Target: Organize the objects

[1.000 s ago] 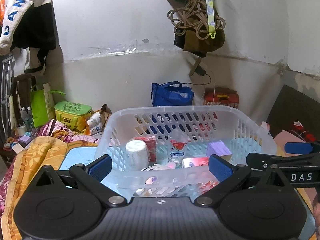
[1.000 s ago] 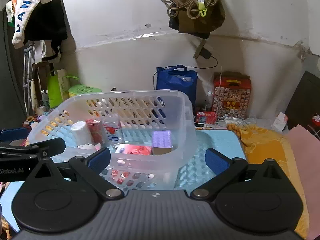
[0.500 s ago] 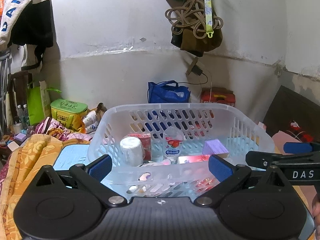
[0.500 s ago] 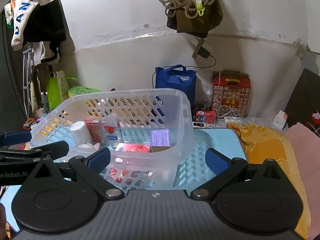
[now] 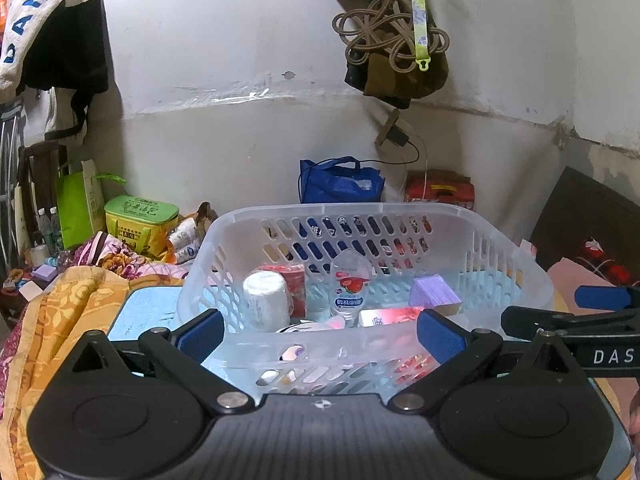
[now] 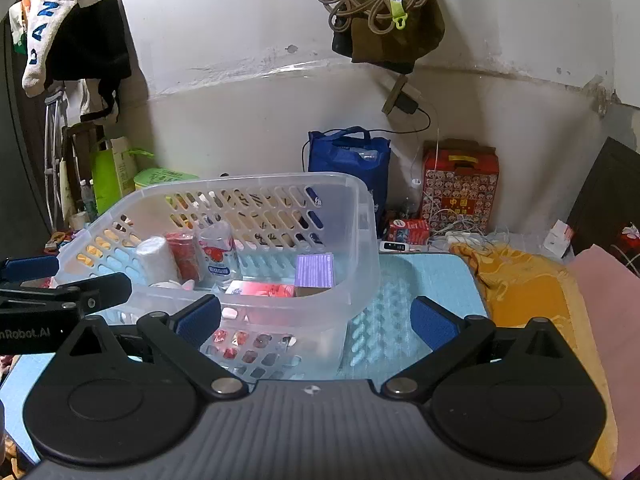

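Note:
A clear plastic basket (image 5: 516, 256) (image 6: 360, 216) stands on a light blue mat (image 6: 424, 280). In it are a white cup (image 5: 266, 300) (image 6: 156, 256), a red can (image 5: 292, 280) (image 6: 182, 252), a small water bottle (image 5: 348, 284) (image 6: 218, 256), a purple box (image 5: 434, 292) (image 6: 314, 270) and a flat red-pink box (image 5: 390, 316) (image 6: 264, 290). My left gripper (image 5: 320, 334) is open and empty in front of the basket's near wall. My right gripper (image 6: 316, 320) is open and empty at the basket's near right corner.
A white wall rises behind, with a blue bag (image 5: 340, 182) (image 6: 348, 160), a red patterned box (image 6: 460, 184) and a green tin (image 5: 140, 220) at its foot. Orange cloth (image 5: 52, 312) (image 6: 528, 292) flanks the mat. Clothes and a rope bundle (image 5: 392, 36) hang above.
Both grippers have drawn back and risen slightly; the basket sits a little farther and lower in view. Both stay open. The basket's contents have not moved.

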### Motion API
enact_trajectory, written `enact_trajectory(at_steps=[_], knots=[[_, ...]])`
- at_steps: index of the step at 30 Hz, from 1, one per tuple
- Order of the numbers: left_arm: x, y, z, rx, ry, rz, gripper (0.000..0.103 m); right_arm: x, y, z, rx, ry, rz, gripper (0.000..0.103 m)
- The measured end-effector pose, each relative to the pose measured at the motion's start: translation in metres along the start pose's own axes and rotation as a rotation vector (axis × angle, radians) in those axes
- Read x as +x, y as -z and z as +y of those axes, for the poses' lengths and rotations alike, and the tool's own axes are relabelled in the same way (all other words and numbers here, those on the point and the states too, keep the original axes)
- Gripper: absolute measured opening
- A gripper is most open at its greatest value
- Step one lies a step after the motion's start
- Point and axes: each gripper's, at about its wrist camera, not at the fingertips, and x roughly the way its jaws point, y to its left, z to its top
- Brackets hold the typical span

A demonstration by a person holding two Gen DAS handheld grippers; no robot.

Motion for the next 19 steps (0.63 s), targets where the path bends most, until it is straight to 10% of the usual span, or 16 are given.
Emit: enact_trajectory(at_steps=[19], knots=[[-0.0025,0.0012,-0.0077,0.019,-0.068,-0.069,0.103,0.0,-0.0002,-0.0082,0.011,-0.018,-0.006,0.103]])
